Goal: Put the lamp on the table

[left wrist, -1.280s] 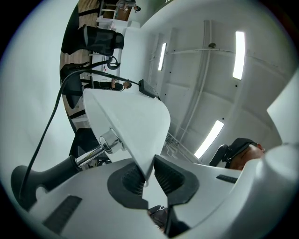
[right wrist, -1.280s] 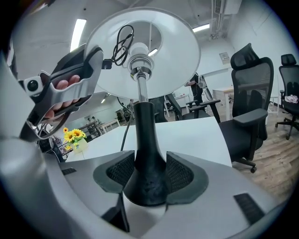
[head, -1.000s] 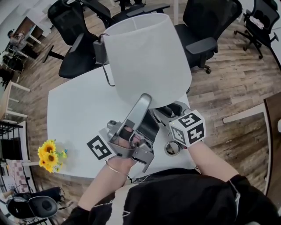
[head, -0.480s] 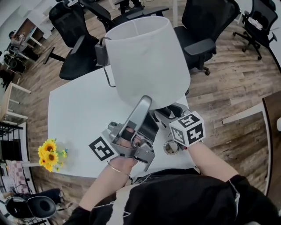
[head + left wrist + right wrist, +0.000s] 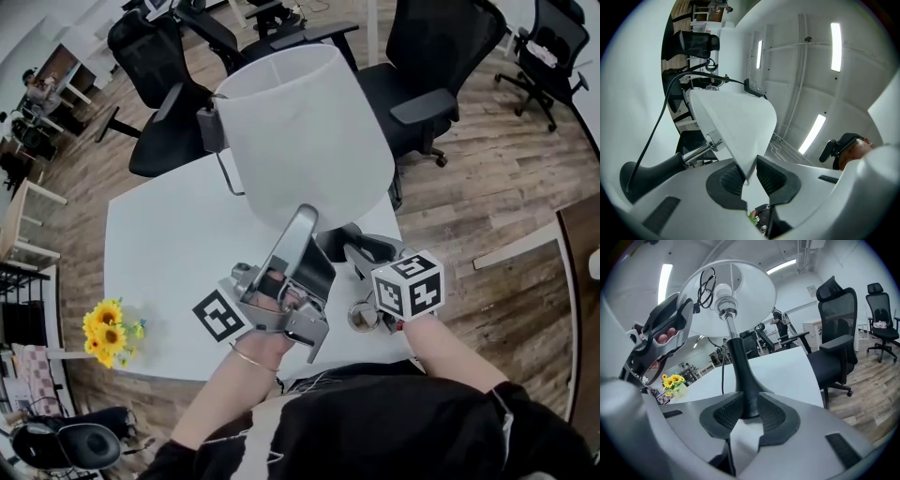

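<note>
A lamp with a white shade (image 5: 305, 131) and a black stem is held tilted over the white table (image 5: 169, 234). My left gripper (image 5: 314, 225) is shut on the shade's lower rim (image 5: 736, 126); its jaws have just been opening a little, and the rim is still pinched between the pads (image 5: 749, 176). My right gripper (image 5: 361, 251) reaches under the shade. Its jaws have just been closing and now clamp the black stem (image 5: 740, 371) between the pads (image 5: 745, 416). The bulb (image 5: 724, 294) and a black cord (image 5: 661, 117) show inside the shade. The lamp's foot is hidden.
A small bunch of sunflowers (image 5: 108, 328) stands at the table's near left corner. Black office chairs (image 5: 441, 56) crowd the far side, on a wooden floor. More desks and chairs fill the room behind (image 5: 839, 319).
The right gripper's marker cube has shifted right and a little down. The shade has drifted slightly toward the far left. The left gripper has stayed where it was.
</note>
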